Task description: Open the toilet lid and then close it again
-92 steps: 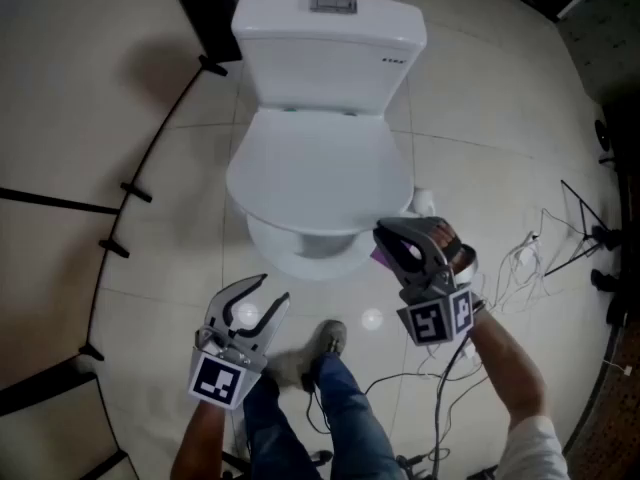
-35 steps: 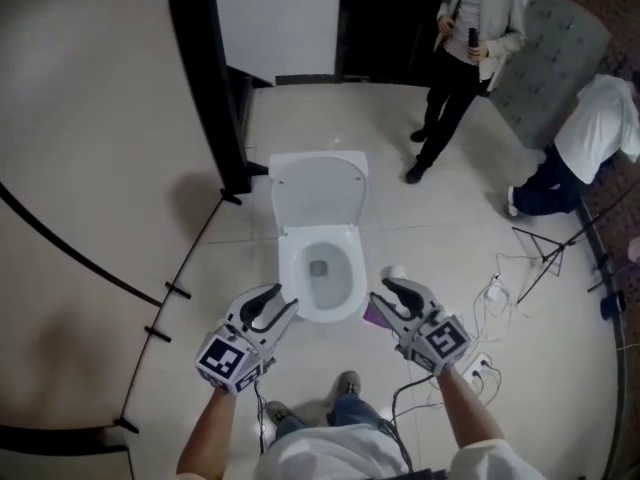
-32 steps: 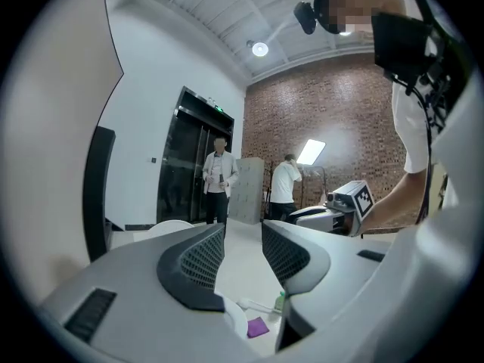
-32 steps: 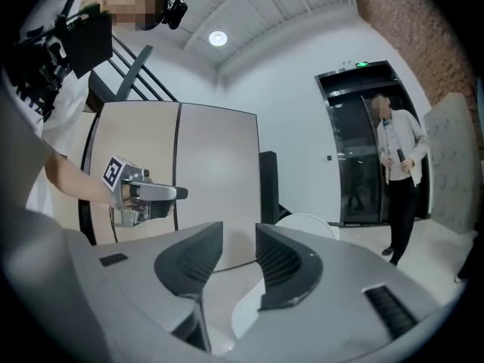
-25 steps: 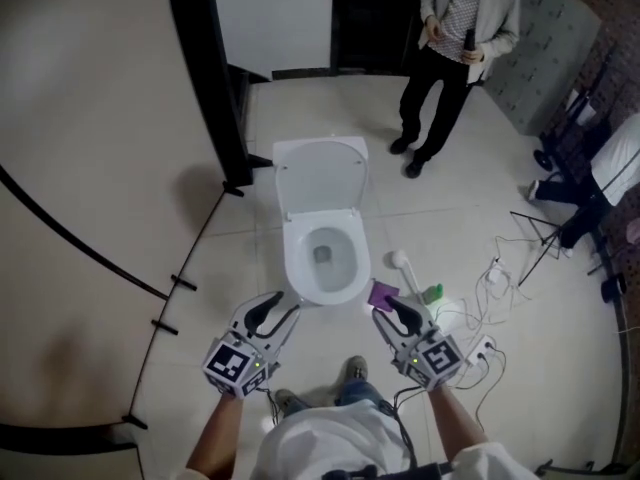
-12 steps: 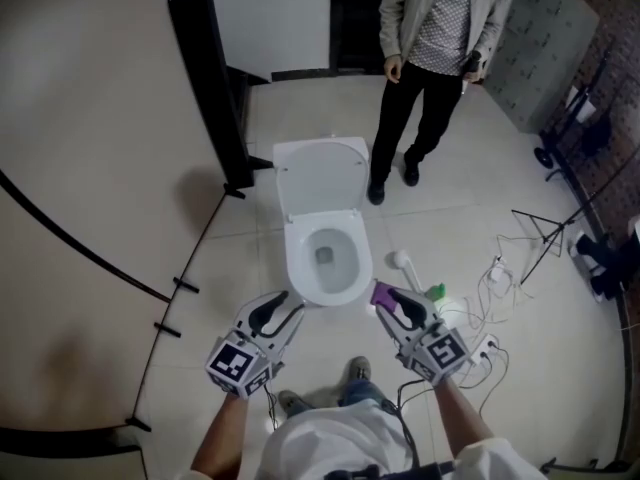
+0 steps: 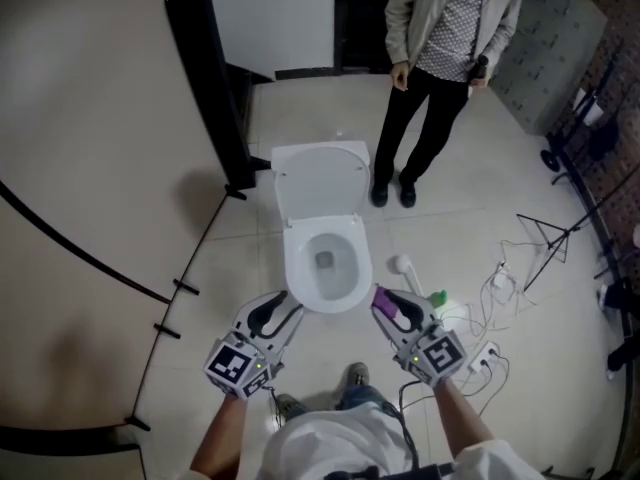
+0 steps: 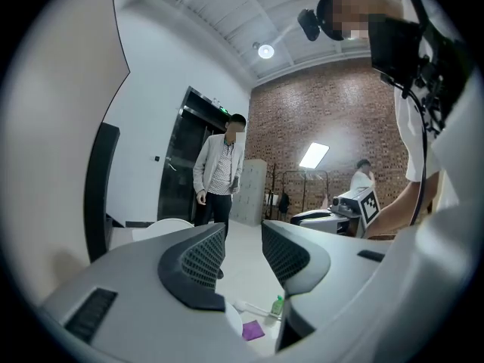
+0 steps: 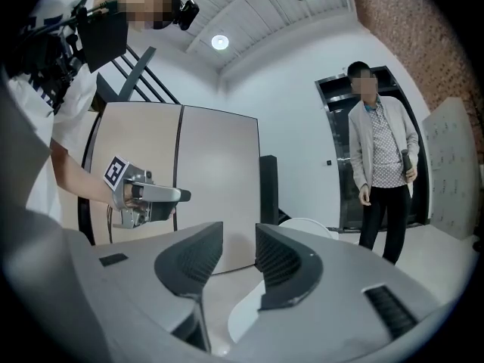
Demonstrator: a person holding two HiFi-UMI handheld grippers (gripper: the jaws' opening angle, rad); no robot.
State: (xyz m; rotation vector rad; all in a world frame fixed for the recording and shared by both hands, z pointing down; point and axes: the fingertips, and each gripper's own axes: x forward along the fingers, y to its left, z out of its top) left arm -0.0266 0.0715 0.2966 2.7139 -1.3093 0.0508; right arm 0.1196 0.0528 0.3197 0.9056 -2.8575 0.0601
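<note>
The white toilet stands mid-floor with its lid (image 7: 320, 175) raised upright and the bowl (image 7: 325, 264) uncovered. My left gripper (image 7: 283, 310) hovers near the bowl's front left, open and empty. Just off the front right of the bowl is my right gripper (image 7: 386, 304), also open with nothing between its jaws. Neither touches the toilet. In the left gripper view the left gripper (image 8: 243, 252) points level past the lid (image 8: 162, 226). The right gripper view has the right gripper (image 9: 239, 252) in front of the lid (image 9: 306, 224) and bowl rim (image 9: 240, 316).
A person (image 7: 440, 58) stands right of the cistern. A black panel (image 7: 207, 83) flanks the toilet's left. To the toilet's right, the floor holds a white brush (image 7: 404, 267), a green bottle (image 7: 440, 296), cables (image 7: 500, 280) and a stand (image 7: 548, 238).
The lid was down at first and has stood raised since, with my view pulled back from the toilet. The bystander walked up beside the cistern. Both grippers shifted only slightly.
</note>
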